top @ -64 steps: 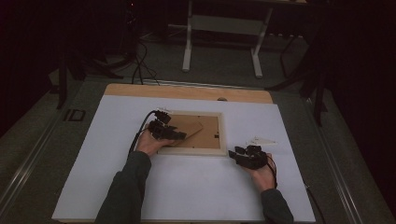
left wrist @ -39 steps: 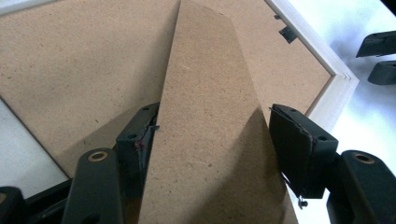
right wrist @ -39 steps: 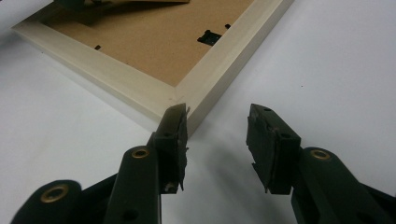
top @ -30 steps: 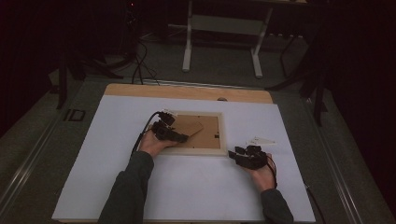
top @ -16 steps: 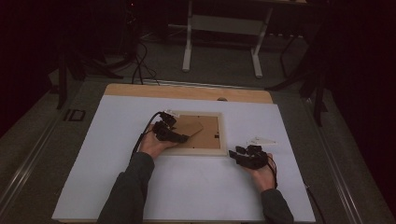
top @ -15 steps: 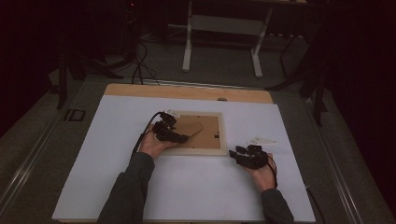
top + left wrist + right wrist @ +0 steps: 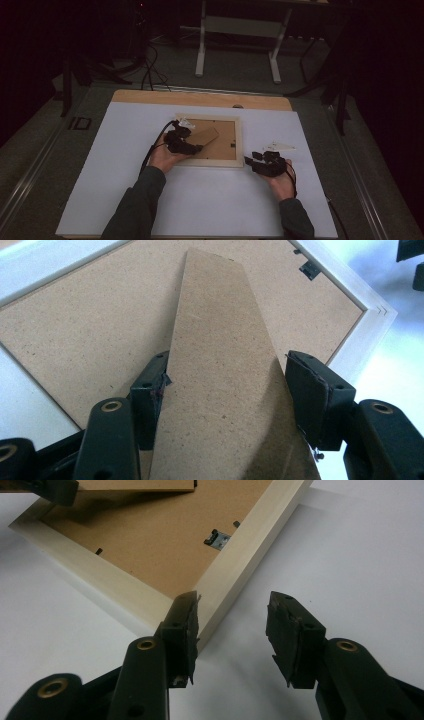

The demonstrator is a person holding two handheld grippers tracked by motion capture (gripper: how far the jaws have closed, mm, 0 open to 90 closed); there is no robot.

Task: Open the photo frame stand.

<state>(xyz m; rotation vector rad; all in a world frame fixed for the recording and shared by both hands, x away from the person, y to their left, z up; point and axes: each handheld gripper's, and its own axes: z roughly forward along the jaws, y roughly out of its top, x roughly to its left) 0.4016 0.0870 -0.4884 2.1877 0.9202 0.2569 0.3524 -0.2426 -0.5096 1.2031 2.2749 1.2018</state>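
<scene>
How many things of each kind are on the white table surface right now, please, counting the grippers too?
Picture frame, lying face down: 1
Cardboard stand flap on the frame's back: 1
Metal clips on the backing, as far as can be seen: 2
Left gripper: 1
Right gripper: 1
Total: 6

No writing, label, brand, number or sign can be read anywhere: the brown fibreboard back of the pale wooden picture frame [image 7: 212, 162] is blank, and so is the white sheet [image 7: 125, 165] beneath it.
</scene>
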